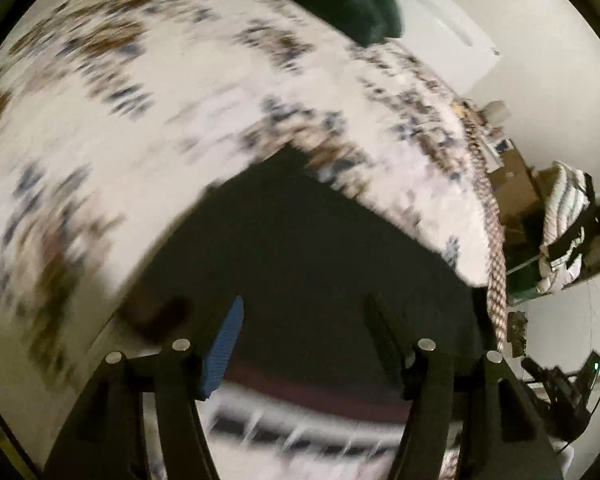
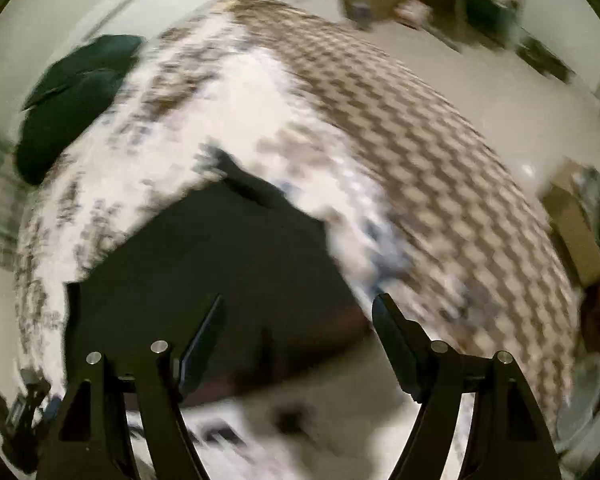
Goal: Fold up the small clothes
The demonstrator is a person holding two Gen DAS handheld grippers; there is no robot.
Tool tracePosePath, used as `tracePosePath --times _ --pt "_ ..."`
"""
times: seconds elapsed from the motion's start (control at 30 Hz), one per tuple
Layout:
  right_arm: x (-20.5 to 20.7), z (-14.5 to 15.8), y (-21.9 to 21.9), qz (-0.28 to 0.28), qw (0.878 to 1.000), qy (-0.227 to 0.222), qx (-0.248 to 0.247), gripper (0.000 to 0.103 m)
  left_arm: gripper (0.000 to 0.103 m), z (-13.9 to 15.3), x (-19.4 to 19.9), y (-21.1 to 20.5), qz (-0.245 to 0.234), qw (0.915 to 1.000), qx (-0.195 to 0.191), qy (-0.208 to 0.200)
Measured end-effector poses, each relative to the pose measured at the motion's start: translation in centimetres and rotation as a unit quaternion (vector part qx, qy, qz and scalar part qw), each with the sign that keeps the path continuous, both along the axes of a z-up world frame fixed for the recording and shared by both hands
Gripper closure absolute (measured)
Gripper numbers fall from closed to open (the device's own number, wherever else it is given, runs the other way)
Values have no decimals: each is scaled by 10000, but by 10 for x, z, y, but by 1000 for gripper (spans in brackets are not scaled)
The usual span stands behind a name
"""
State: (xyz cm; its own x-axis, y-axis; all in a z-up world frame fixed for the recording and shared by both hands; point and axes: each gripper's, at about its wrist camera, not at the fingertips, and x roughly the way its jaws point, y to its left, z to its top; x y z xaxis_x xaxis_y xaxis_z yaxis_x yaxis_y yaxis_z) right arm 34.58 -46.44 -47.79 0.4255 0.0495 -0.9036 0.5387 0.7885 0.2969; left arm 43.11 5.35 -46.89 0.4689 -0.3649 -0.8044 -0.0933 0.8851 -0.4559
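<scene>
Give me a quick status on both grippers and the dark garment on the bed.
Left gripper open, empty. Right gripper open, empty. Dark garment lying on the patterned bedspread, below both. Green cloth farther back, clear of it.

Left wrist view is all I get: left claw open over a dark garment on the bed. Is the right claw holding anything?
Observer: No. The right claw stands open, nothing pinched; the dark garment lies below it.
Operator: Garment outline from that side?
Observer: Blurred, but a dark flap pokes out at its far corner onto the patterned cover.
Operator: What's past the garment's right edge?
Observer: The cover's brown checked part spreads wide there and runs down to the bed's edge.
</scene>
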Motion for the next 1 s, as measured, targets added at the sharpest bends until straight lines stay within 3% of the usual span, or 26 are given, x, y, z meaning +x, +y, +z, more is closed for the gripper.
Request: tracePosePath --times 0.1,0.17,0.27,0.33,0.37,0.4,0.47,0.53,0.57,0.63,0.83,0.87,0.9,0.93,1.0 --pt "66 -26 1 261 9943 -312 984 28 43 -21 44 -18 -332 9991 209 159" --pt "102 -57 -9 214 9895 -59 1431 45 43 -44 78 -20 -430 9976 358 411" --pt "128 -91 -37 -58 9938 440 1023 46 43 -81 113 0 -319 9932 668 904" --pt "134 -100 -60 -296 9956 759 453 47 43 -96 122 20 -173 9930 371 1112" --pt "134 -100 -70 -407 9938 1030 2 47 43 -95 122 27 -90 9934 219 1126" --pt "134 -100 -75 -452 9924 1139 -113 47 43 -90 118 31 -42 9935 126 1129" --pt "125 -87 -84 -573 9928 1048 82 46 43 -74 107 34 45 9948 97 1013" --pt "109 -60 -80 -515 9959 626 403 44 43 -53 88 32 -12 9967 157 792" --pt "99 -46 -74 -377 9969 402 560 36 43 -49 83 31 -18 9970 209 751" --pt "80 -34 -60 -184 9966 346 727 31 43 -40 68 26 -52 9973 206 697" --pt "38 -70 -57 -21 9909 1055 836 32 43 -48 32 14 -273 9936 576 931" --pt "33 -79 -58 -60 9890 1068 1018 54 43 -52 26 12 -327 9930 582 976" --pt "27 -85 -56 -47 9875 939 1265 85 43 -57 22 8 -408 9917 616 1052" --pt "23 -87 -50 4 9874 975 1244 94 43 -60 19 6 -438 9910 668 1074" --pt "19 -71 -39 133 9922 937 806 94 43 -61 14 -2 -558 9897 866 991"
